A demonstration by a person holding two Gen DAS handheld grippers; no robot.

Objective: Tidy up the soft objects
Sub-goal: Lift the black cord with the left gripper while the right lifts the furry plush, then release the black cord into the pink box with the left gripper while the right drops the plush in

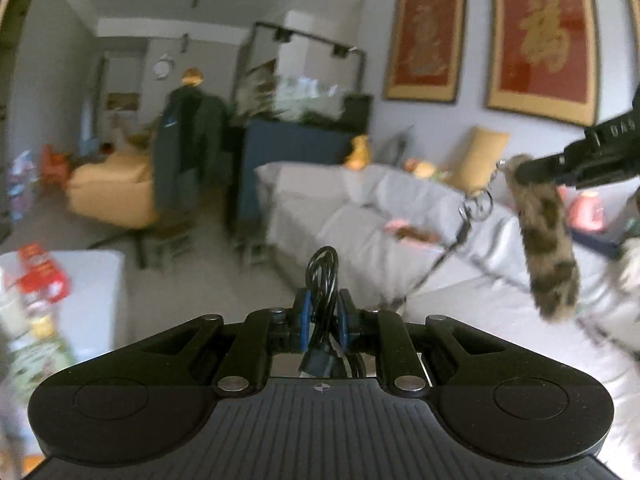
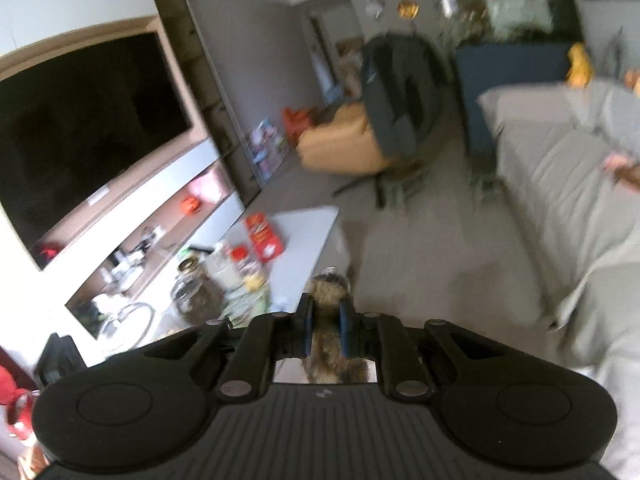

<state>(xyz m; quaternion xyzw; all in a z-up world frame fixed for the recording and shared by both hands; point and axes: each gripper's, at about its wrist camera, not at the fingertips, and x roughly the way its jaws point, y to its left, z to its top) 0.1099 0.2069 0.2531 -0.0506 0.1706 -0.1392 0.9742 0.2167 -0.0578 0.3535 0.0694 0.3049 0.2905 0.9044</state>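
Two grippers are up in the air over a living room, each with its jaws nearly shut on something soft or pliant. The left gripper (image 1: pixel 323 310) has its blue-padded jaws pinched on a coiled black cable (image 1: pixel 321 280), a glossy bundle of loops that rises above the fingertips, with a blocky plug end hanging below them. The right gripper (image 2: pixel 325 320) has its jaws clamped on a furry tail-shaped toy (image 2: pixel 326 322), mottled tan and dark brown; its shaggy body runs back between the pads, and a small metal cap shows at its tip. In the left wrist view the same furry tail-shaped toy (image 1: pixel 546 240) hangs as a long, plump, rounded-ended cylinder from the right gripper (image 1: pixel 536 170), held high over the seat of the grey fabric sofa (image 1: pixel 360 232), with thin metal key rings (image 1: pixel 478 204) dangling beside it. The sofa's cushions are broad, flat and matte. In the right wrist view a white rectangular worktop (image 2: pixel 304 236) lies below, smooth-topped, its near end crowded with glass jars (image 2: pixel 192 288) and a red packet (image 2: pixel 264 236) at its middle. Both views are blurred.
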